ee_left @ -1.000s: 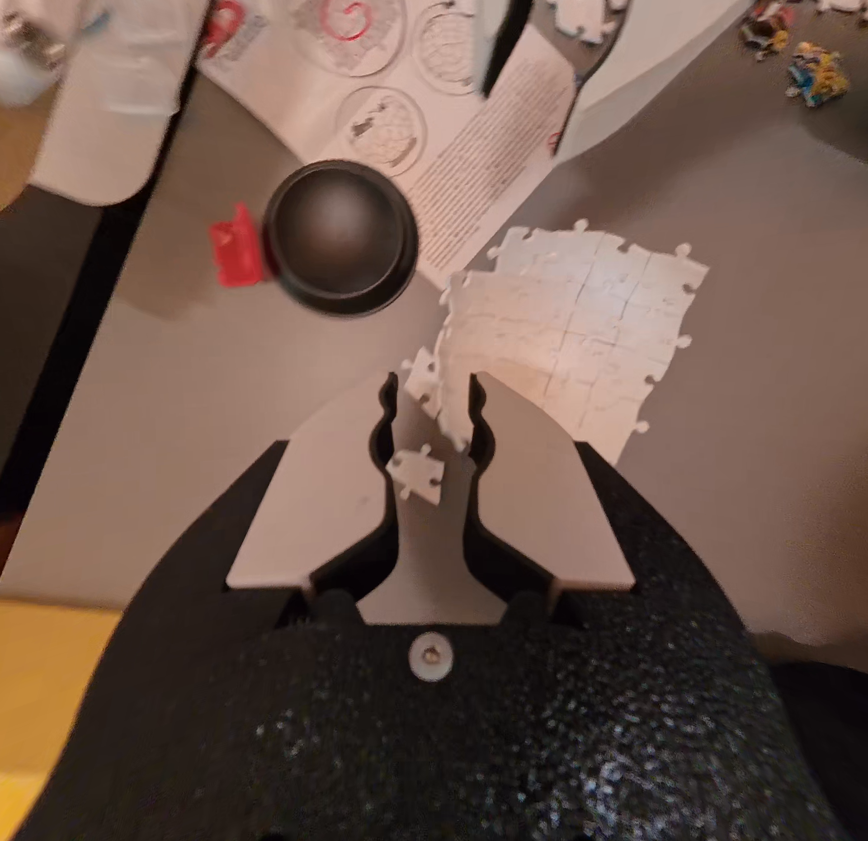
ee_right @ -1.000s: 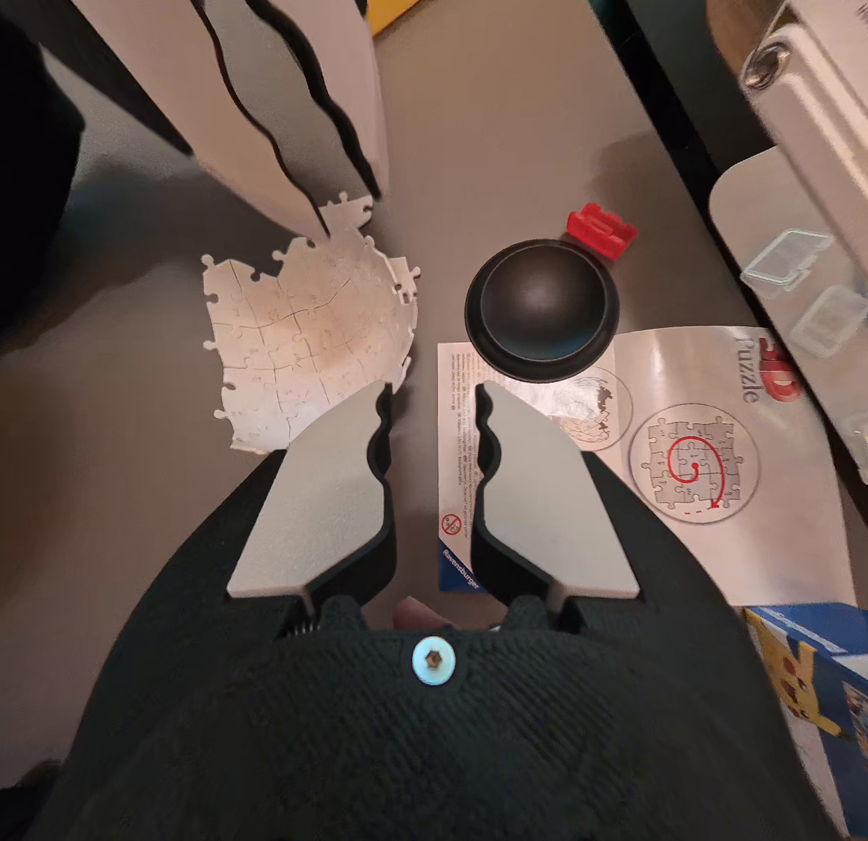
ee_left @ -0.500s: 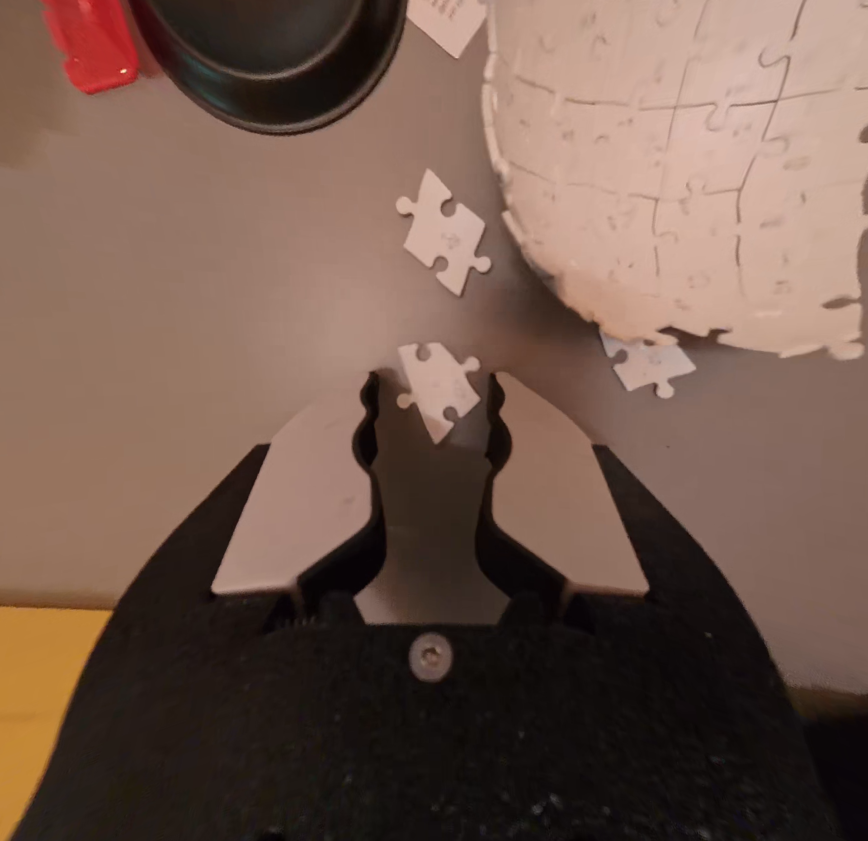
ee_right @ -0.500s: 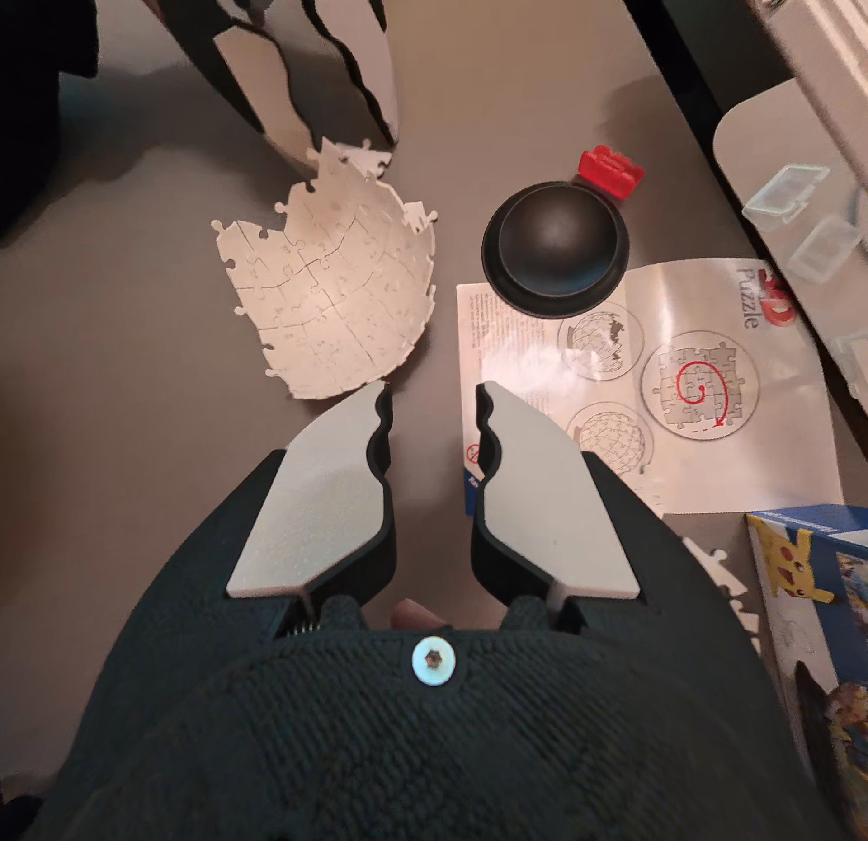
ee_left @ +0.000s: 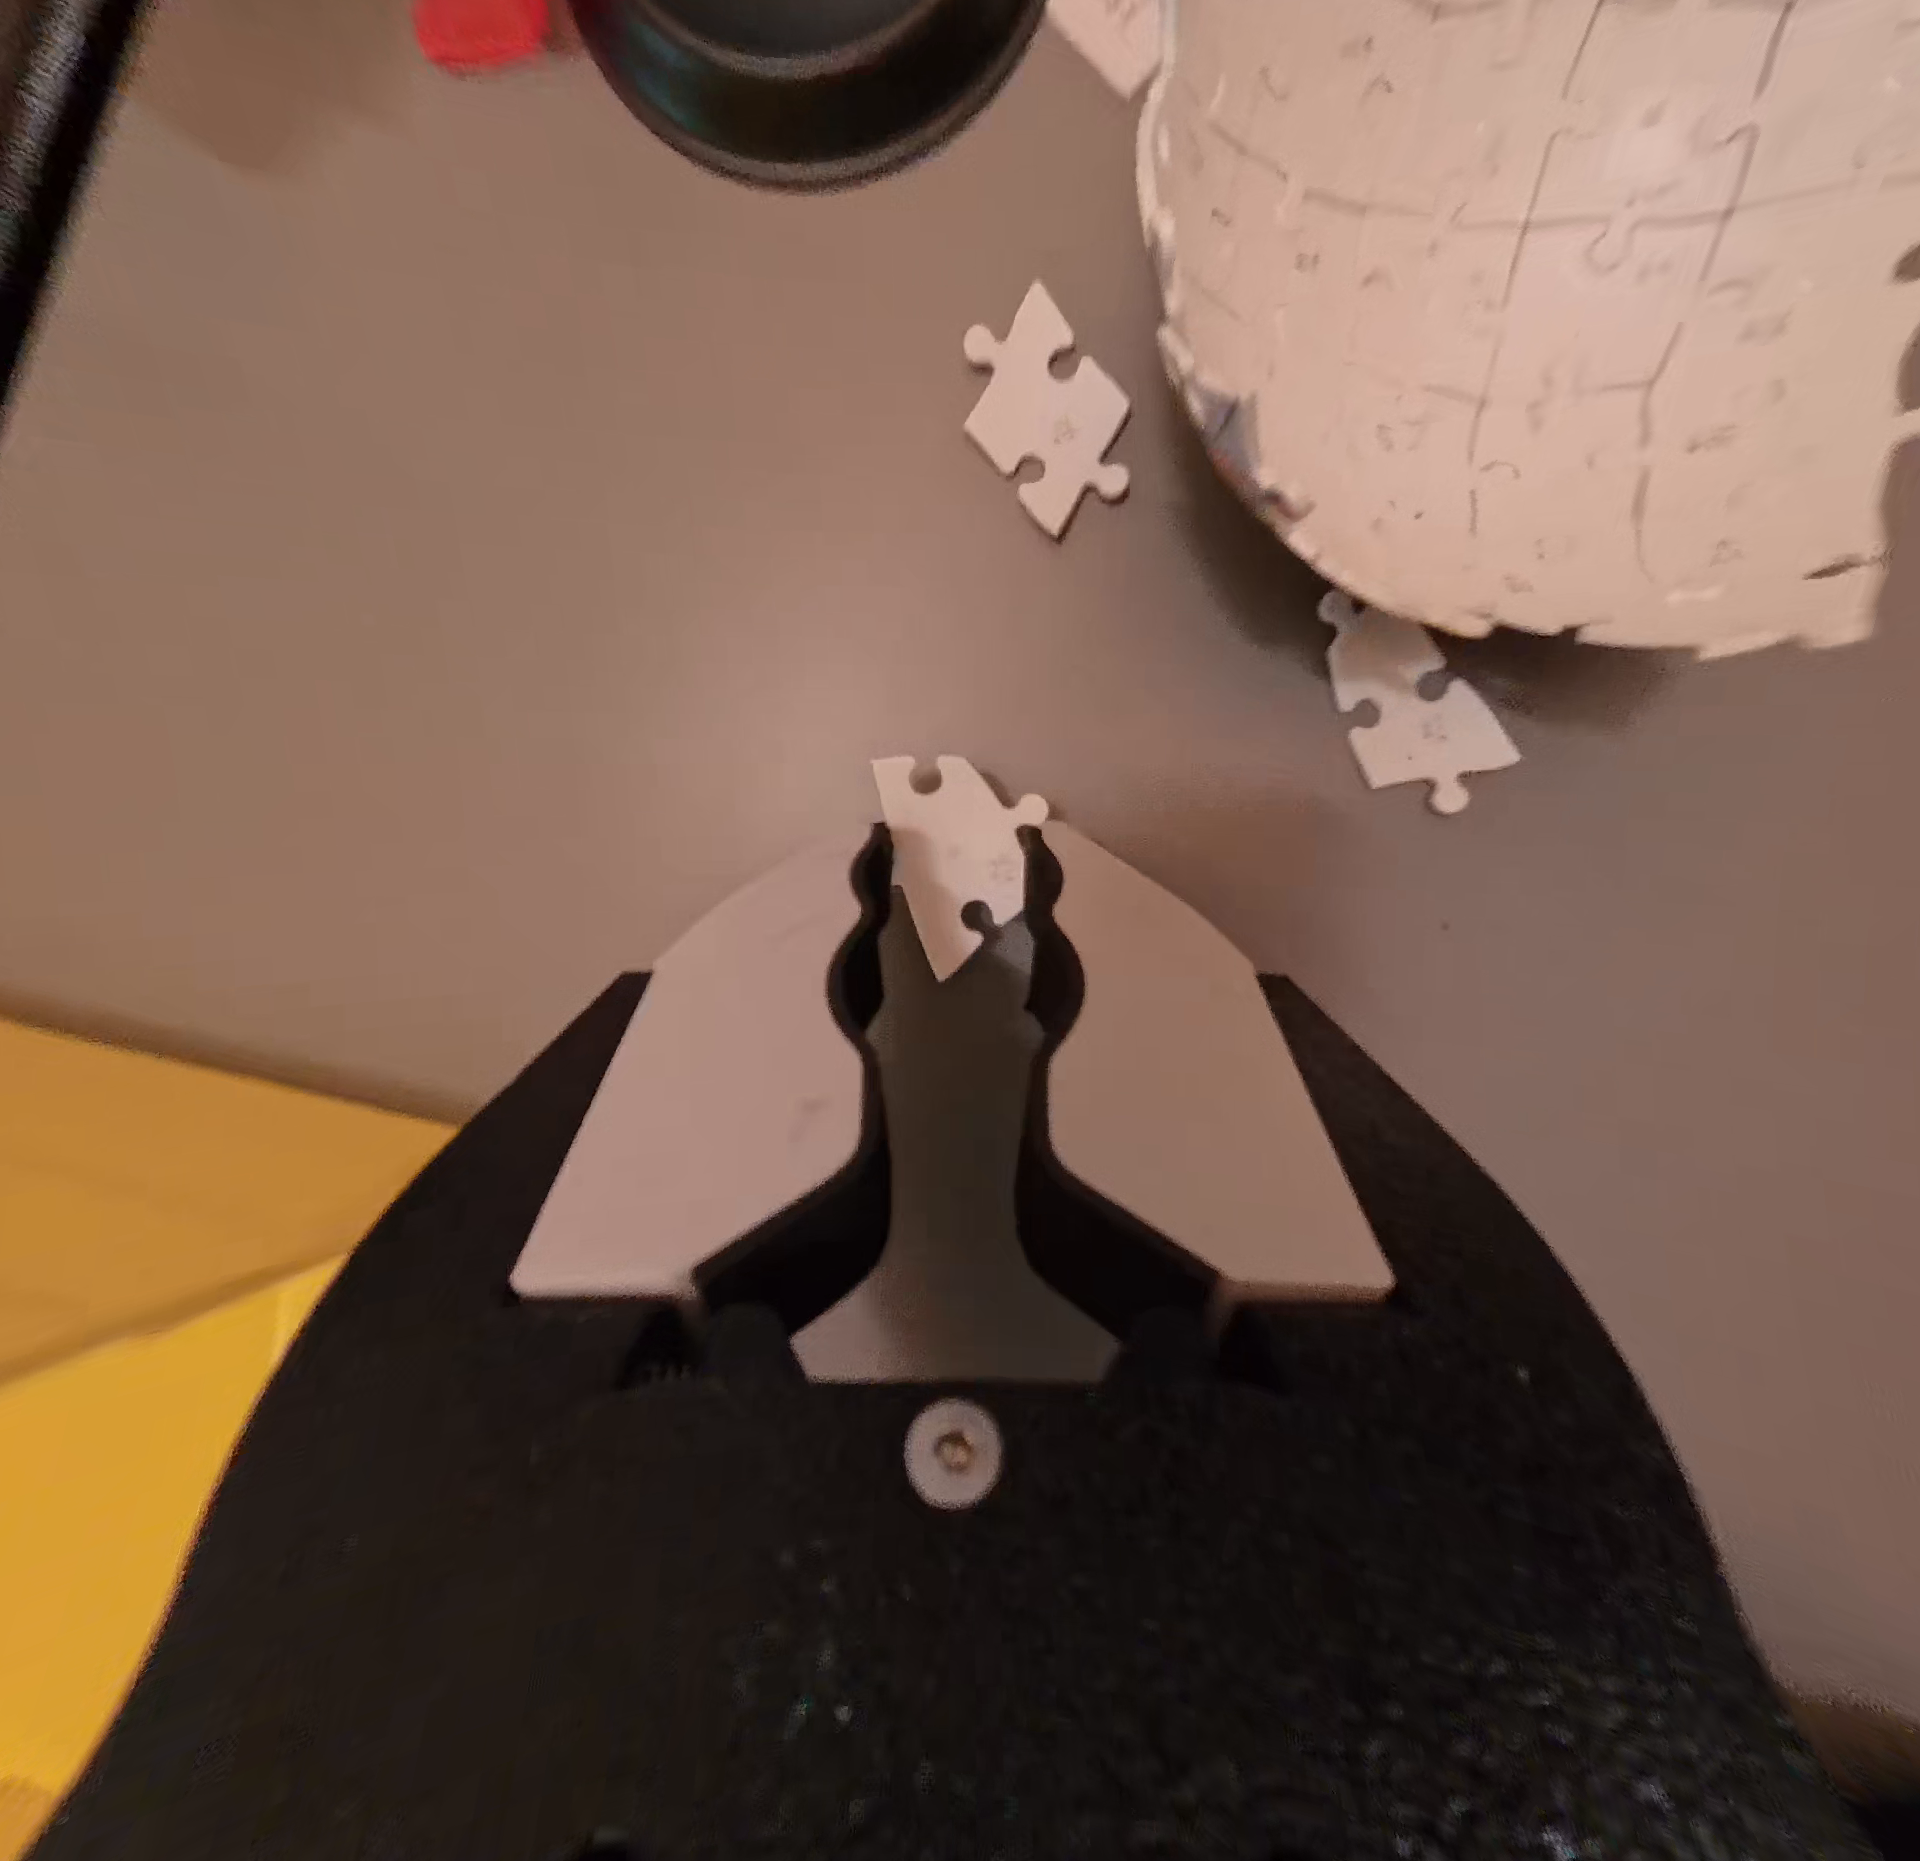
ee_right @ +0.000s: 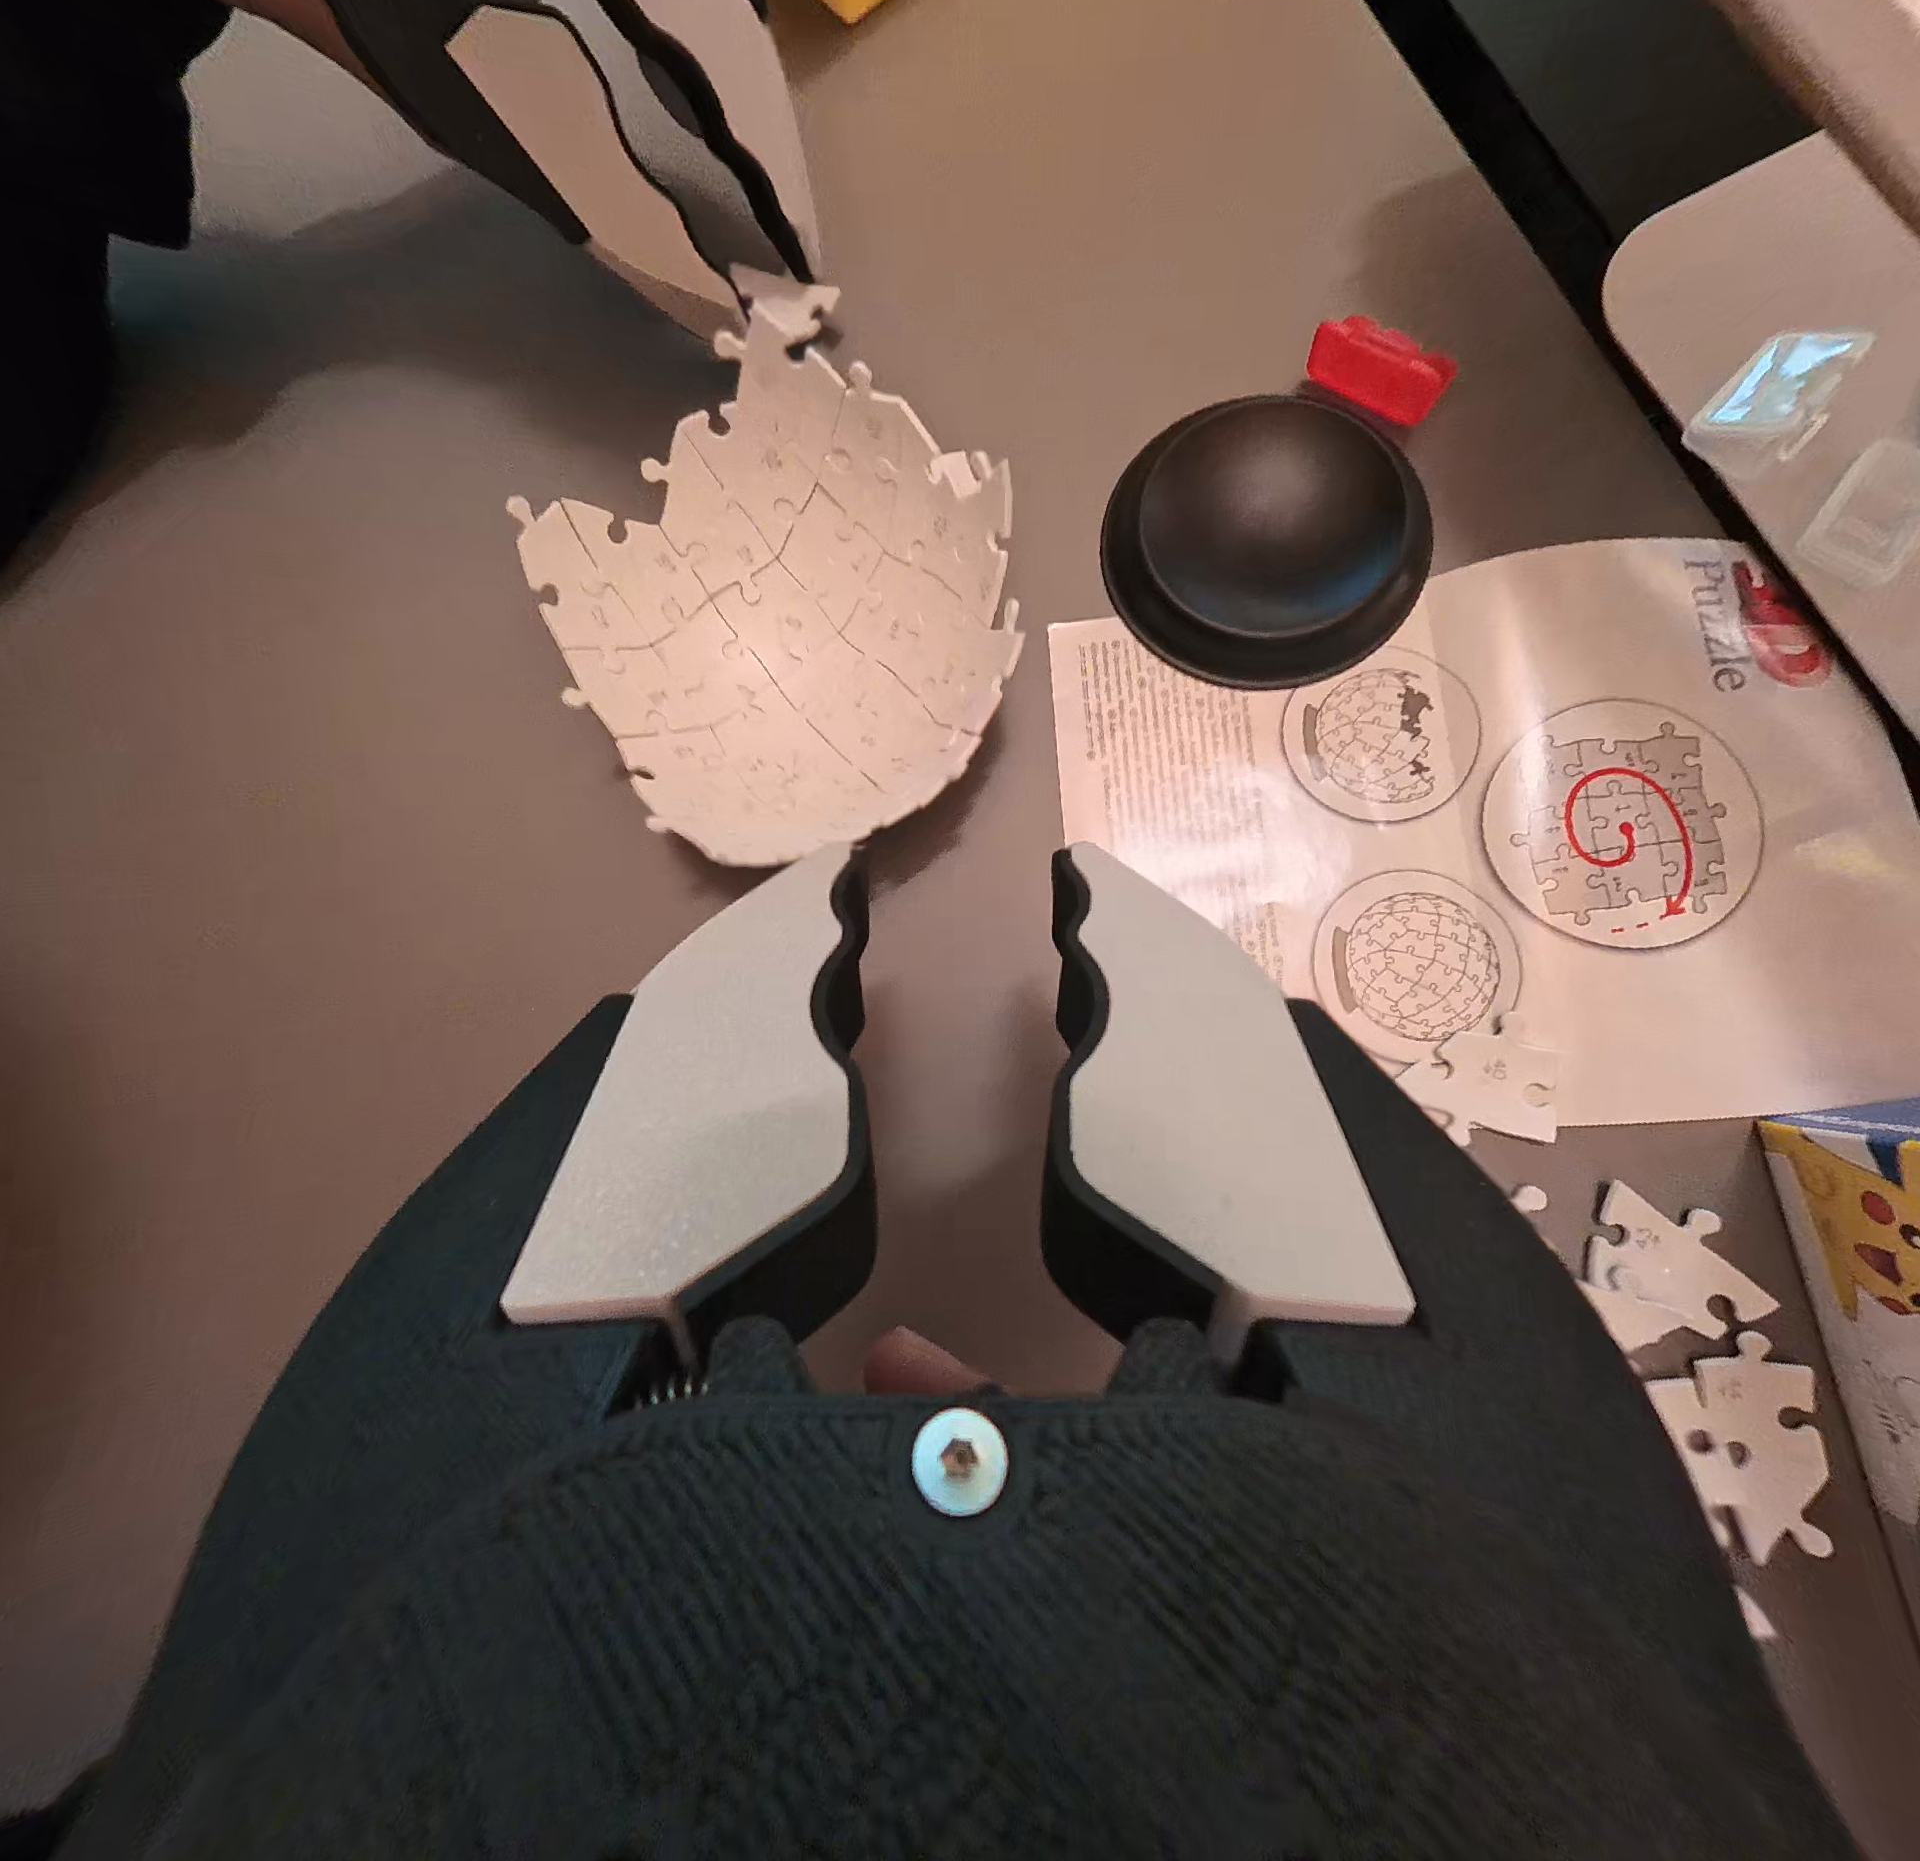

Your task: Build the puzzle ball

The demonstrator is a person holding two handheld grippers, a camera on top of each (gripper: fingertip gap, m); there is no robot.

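Since the earlier frame the left gripper has clamped a loose puzzle piece, lifting it beside the partial ball shell, probably for fitting; right gripper waits near the shell, jaws apart, empty.

Ball shell: on the tabletop, left of the stand, ahead of the right gripper.
Left gripper: a puzzle piece between its tips, at the shell's far edge in the right wrist view.
Loose pieces: two on the tabletop beside the shell.
Clip: just behind the stand.
Instruction sheet: right of the shell, its far edge under the stand.
Box: at the right edge, more pieces left of it.
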